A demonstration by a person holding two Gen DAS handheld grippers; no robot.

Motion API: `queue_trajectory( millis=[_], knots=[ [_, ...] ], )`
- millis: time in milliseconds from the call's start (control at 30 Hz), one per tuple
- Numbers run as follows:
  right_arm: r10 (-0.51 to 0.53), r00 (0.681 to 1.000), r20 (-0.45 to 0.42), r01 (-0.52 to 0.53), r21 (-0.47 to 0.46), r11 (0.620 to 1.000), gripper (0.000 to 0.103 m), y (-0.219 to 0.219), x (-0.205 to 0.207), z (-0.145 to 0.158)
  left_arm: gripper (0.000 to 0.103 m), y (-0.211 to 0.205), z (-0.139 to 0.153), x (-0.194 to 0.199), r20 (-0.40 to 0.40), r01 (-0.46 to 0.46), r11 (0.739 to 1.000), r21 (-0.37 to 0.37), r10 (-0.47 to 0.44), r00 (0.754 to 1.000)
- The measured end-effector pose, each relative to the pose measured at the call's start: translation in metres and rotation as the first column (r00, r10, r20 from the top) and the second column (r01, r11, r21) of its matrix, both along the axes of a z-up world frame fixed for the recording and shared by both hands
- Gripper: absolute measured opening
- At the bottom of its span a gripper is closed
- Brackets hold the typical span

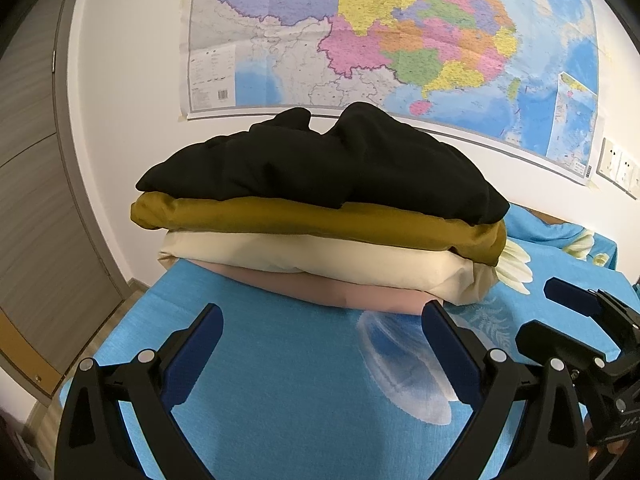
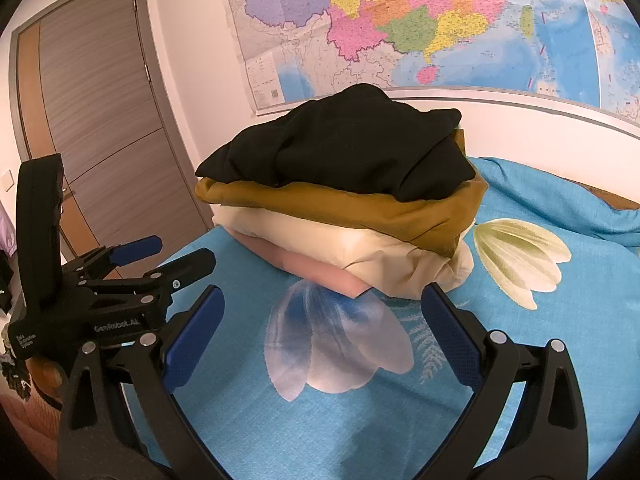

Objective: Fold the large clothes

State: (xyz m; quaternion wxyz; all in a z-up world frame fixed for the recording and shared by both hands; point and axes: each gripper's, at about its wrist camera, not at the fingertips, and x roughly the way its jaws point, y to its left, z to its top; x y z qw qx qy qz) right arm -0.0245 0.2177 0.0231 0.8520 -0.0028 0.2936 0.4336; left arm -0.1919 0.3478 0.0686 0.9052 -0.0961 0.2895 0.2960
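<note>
A stack of folded clothes sits on the blue bedsheet (image 1: 280, 380). A black garment (image 1: 320, 160) lies on top, loosely folded and humped. Under it come a mustard one (image 1: 320, 220), a cream one (image 1: 320, 258) and a pink one (image 1: 360, 292) at the bottom. The right wrist view shows the same pile: black (image 2: 344, 148), mustard (image 2: 360, 208), cream (image 2: 340, 248), pink (image 2: 312, 268). My left gripper (image 1: 322, 318) stands open just short of the pile, holding nothing. My right gripper (image 2: 322, 300) is open too, its fingers near the pile's front edge, empty.
The bed's sheet (image 2: 360, 420) has printed flowers. A big wall map (image 1: 400, 40) hangs behind the pile. A grey door (image 2: 100, 100) is at the left, wall sockets (image 1: 620, 166) at the right. Each gripper shows in the other's view: the right one (image 1: 580, 308), the left one (image 2: 136, 256).
</note>
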Motion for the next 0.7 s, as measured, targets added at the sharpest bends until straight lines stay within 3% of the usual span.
queue_trajectory(
  millis=[433,700],
  knots=[
    [-0.007,1.000,-0.006,0.008,0.005,1.000,0.097,-0.003,-0.001,0.000,0.095,-0.006,0.000,-0.004,0.031,-0.003,1.000,0.030,0.002,1.000],
    [-0.036,0.999,-0.015,0.036,-0.003,0.999,0.097,-0.011,-0.003,-0.003,0.096,-0.005,-0.012,0.003,0.008,0.023,0.998,-0.066,-0.022,1.000]
  ],
)
